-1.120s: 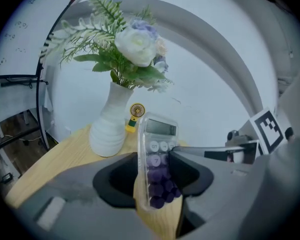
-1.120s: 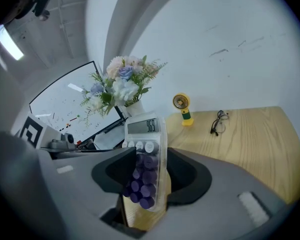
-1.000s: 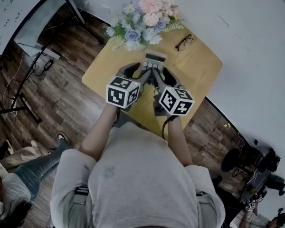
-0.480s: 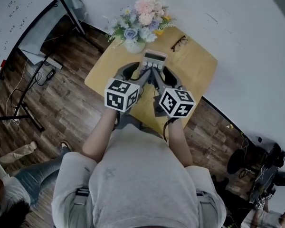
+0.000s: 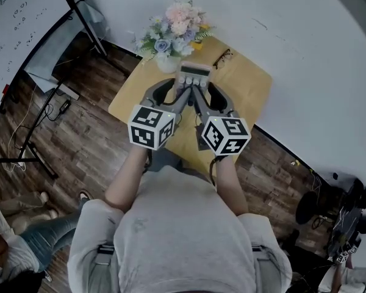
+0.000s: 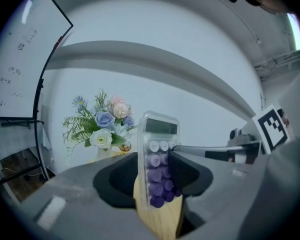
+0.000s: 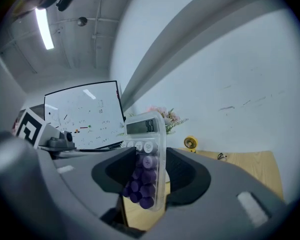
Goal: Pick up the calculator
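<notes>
Left hand-held gripper (image 6: 155,178): jaws fairly wide, 2 black pads pressed on either side of calculator (image 6: 159,134), key end between them. Right hand-held gripper (image 7: 151,180): same grip on same calculator, jaws fairly wide, display end poking out past tips. Both meeting at near end of it in head view, tips just beside each other. 1 marker cube per gripper, 2 total: left cube (image 5: 149,126), right cube (image 5: 227,134), black-and-white squares, at rear ends nearest person.

Calculator: 1 only, held clear above counter (image 5: 247,96), just in front of vase (image 5: 168,62), display end away from person. Clear plastic shell w/ rounded corners; grey display strip at top, row of pale round keys under it, purple round keys below.

Containers: 1 vase, white, rounded, at far-left corner of counter, w/ bouquet (image 5: 172,29) in it: pink, blue, white blooms, green fronds.

Also on counter: 1 pair dark-framed glasses (image 5: 222,58) near far edge, apart from vase; 1 small yellow round item (image 7: 191,143) by wall, too small to id.

Counter: light wood, smooth, squarish, rounded corners. Floor (image 5: 67,139): dark wood planks. Whiteboard (image 7: 82,116): 1, black frame, scribbles on it, off to counter's left.
</notes>
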{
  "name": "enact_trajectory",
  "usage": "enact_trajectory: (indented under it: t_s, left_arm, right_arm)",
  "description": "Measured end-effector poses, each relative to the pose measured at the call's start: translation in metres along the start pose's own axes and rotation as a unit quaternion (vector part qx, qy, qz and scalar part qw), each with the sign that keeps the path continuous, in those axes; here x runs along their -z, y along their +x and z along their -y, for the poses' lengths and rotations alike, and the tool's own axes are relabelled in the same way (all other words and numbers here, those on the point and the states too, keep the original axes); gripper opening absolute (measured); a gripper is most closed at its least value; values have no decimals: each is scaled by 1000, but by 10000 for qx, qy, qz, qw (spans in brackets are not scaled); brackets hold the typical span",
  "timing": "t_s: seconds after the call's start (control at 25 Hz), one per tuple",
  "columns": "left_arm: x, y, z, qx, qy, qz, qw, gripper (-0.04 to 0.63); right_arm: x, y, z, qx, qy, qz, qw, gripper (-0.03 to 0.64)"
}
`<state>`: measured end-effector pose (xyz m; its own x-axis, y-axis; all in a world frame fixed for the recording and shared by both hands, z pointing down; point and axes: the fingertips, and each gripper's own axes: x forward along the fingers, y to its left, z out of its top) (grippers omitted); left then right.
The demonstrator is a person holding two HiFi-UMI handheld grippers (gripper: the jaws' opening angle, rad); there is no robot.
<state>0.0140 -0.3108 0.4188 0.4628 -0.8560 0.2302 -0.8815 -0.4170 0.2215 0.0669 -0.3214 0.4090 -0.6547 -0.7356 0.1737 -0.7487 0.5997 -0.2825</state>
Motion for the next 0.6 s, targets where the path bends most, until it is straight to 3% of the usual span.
enact_trajectory:
  t_s: [0.6]
  left_arm:
    - [-56, -18, 12, 124, 425, 557, 9975, 189]
  right_arm:
    - [-56, -15, -23, 64, -510, 716, 9961, 189]
